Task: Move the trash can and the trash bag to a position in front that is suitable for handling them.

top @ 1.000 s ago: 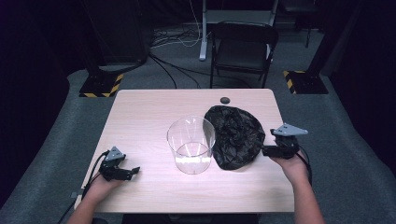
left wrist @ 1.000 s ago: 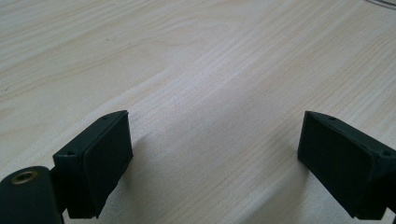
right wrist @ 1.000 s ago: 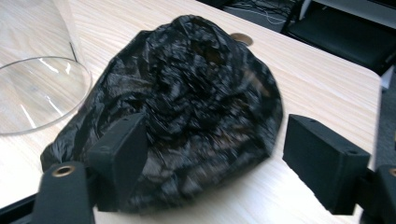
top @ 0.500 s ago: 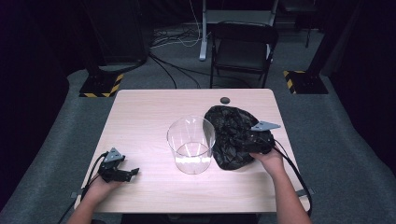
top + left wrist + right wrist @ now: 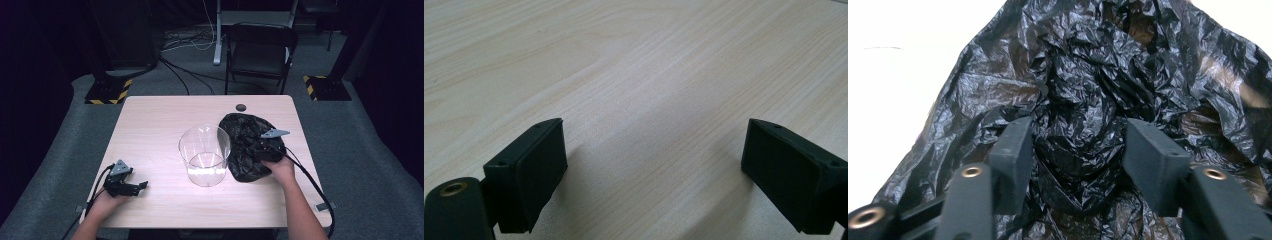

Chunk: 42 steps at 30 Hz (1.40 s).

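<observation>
While no writing shows, right claw (image 5: 1075, 150) closing, crumpled black bag (image 5: 1088, 90) between.

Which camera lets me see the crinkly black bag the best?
The right gripper view: the black bag spreads across it, every crinkle sharp. The high view shows the bag small beside the clear container. The left gripper view faces bare table.

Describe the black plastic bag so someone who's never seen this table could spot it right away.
On the pale wooden table, look right of the clear round container. The black plastic bag lies there, crumpled and glossy, the table's only dark, soft heap.
</observation>
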Available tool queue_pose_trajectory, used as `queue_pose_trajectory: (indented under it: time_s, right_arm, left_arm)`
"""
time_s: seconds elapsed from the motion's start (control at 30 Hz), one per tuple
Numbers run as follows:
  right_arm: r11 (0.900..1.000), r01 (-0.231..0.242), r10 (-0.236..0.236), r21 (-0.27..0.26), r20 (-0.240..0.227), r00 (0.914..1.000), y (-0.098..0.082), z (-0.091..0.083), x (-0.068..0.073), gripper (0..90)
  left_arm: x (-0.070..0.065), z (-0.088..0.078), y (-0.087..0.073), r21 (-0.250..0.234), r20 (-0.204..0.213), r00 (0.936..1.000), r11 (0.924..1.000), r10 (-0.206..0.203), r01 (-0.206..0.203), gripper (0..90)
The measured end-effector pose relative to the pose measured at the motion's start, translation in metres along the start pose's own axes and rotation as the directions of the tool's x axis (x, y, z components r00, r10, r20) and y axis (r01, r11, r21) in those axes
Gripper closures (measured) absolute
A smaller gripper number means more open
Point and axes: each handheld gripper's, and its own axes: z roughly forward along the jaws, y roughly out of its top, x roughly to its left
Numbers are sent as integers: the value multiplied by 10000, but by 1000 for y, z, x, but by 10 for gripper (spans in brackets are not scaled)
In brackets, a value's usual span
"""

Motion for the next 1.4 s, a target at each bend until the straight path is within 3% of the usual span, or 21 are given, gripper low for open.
queue_pose_trajectory:
  time_s: [0.23,0.37,0.5,0.7,0.87,0.9,0.97,1.1,1.3,1.4]
  right_arm:
    - [9996,-171,172,206,-20,9999,-3,-3,0,707]
    - [9996,-213,215,159,-105,9997,-9,-10,3,788]
    - [9997,-240,241,53,-315,9992,-18,-23,9,811]
    - [9995,221,-216,222,-245,9995,-26,-42,15,816]
    - [9985,415,-406,347,-261,9988,-34,-56,16,818]
    - [9970,619,-610,465,-200,9979,-39,-63,17,818]
    - [9973,575,-563,454,-266,9981,-44,-68,15,818]
    - [9993,280,-268,265,-465,9986,-50,-78,9,817]
    - [9993,339,-328,182,-570,9978,-55,-87,6,816]
    - [9992,351,-338,183,-684,9971,-56,-89,6,816]
  left_arm:
    - [0,0,0,-6,-4,10000,10000,-6,6,104]
    - [0,0,0,-7,-8,10000,10000,-18,18,104]
    - [0,-1,0,28,31,10000,10000,29,-29,106]
    - [0,-3,2,153,204,9997,9998,114,-117,175]
    - [-3,-5,6,299,738,9972,9995,75,-97,265]
    - [-6,-4,10,517,861,9963,9986,10,-55,282]
    - [-8,-5,16,644,998,9950,9979,-12,-53,296]
    - [-14,-6,30,53,1311,9910,9996,-286,281,305]
    - [-27,0,52,-110,1553,9879,9999,-2,19,292]
    - [-32,-1,64,-365,1644,9864,9993,-58,119,288]
